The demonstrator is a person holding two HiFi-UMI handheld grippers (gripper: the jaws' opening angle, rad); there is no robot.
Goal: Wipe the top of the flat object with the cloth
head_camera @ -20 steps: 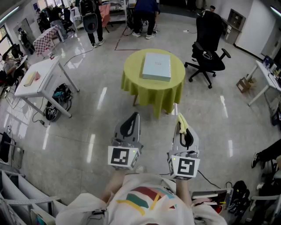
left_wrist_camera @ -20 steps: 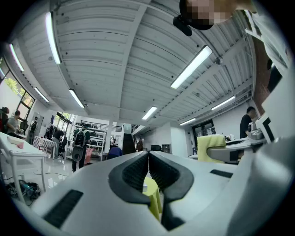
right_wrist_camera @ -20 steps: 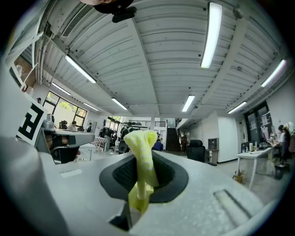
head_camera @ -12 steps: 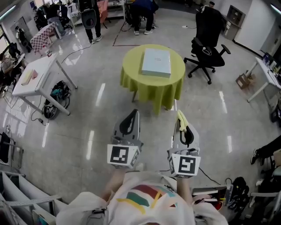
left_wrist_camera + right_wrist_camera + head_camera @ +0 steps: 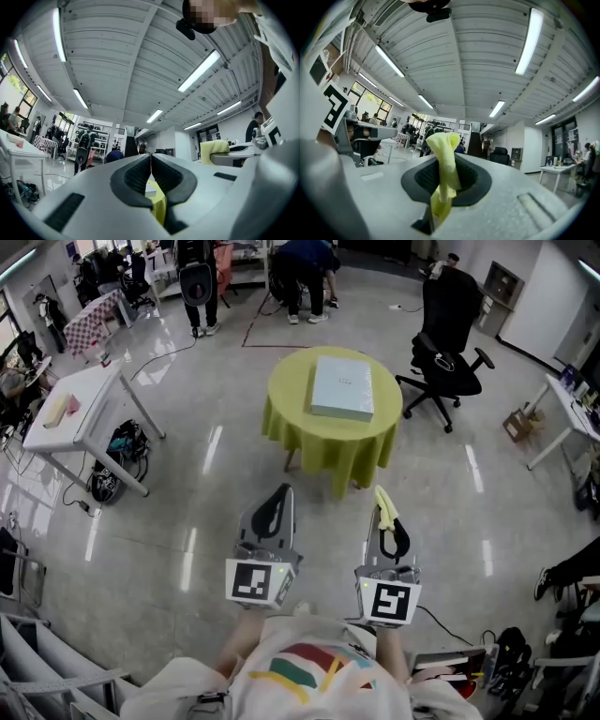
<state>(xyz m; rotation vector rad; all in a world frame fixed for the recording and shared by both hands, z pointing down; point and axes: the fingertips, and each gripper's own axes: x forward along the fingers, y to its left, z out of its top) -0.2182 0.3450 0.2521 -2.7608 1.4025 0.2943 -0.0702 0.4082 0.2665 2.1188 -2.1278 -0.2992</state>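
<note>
Currently right gripper (image 5: 382, 517) clamps just a thin fold of cloth (image 5: 444, 154), left gripper (image 5: 279, 497) closed empty; I judge dragging over the flat object (image 5: 342, 385), upper centre, could tug it free.

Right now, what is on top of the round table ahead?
A yellow-green tablecloth drapes it, and one flat pale-blue object lies on that. The tabletop itself is hidden under the tablecloth; only the leg ends show below its hem.

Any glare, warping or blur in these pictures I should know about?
Head view: light streaks glare off the glossy floor. Left gripper view: strong fisheye with black corners. Right gripper view: same fisheye; ceiling lights blow out white.
</note>
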